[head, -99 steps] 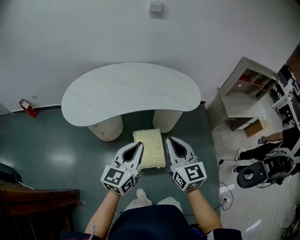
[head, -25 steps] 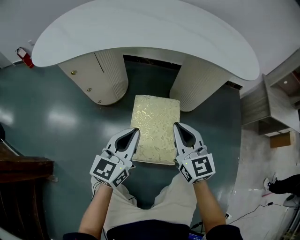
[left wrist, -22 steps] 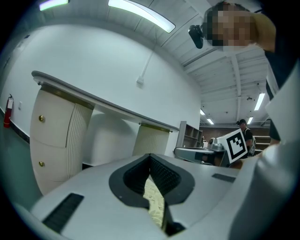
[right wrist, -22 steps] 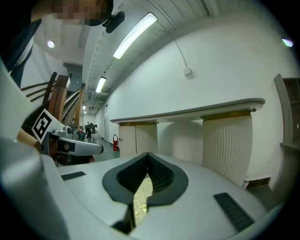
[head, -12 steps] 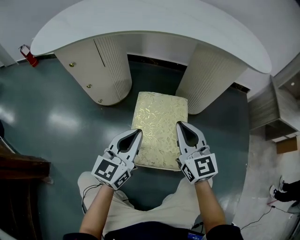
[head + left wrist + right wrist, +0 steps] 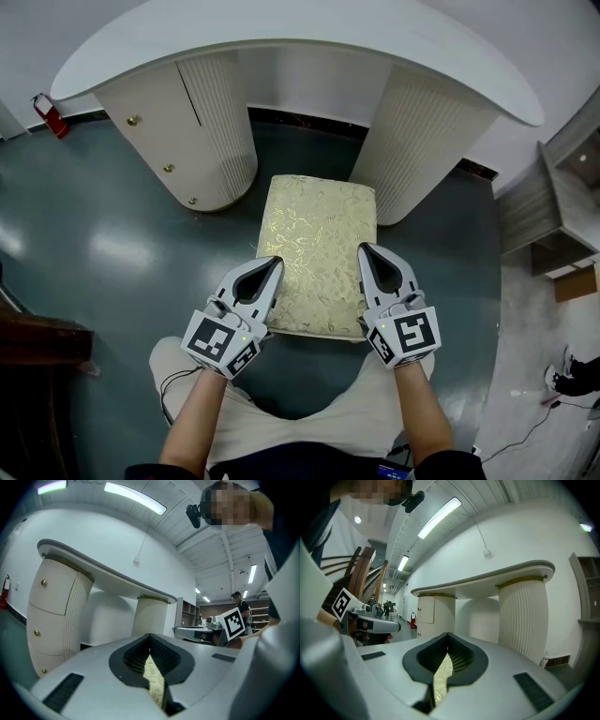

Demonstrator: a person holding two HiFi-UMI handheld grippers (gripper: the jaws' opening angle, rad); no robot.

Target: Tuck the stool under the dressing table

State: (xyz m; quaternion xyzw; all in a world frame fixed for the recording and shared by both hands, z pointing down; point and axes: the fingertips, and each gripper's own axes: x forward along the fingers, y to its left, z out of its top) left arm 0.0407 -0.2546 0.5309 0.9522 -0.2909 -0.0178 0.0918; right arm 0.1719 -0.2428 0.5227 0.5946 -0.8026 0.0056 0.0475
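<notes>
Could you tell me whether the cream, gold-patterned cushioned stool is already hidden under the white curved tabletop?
No, the whole seat of the cream stool shows in front of the white tabletop.

The person crouches with the left forearm [image 6: 192, 412] and the right forearm [image 6: 419, 405] stretched forward side by side, the left gripper [image 6: 272, 262] and the right gripper [image 6: 367, 248] level, nearly parallel and apart, tips pointing away from the body, each pair of jaws pressed together.
</notes>
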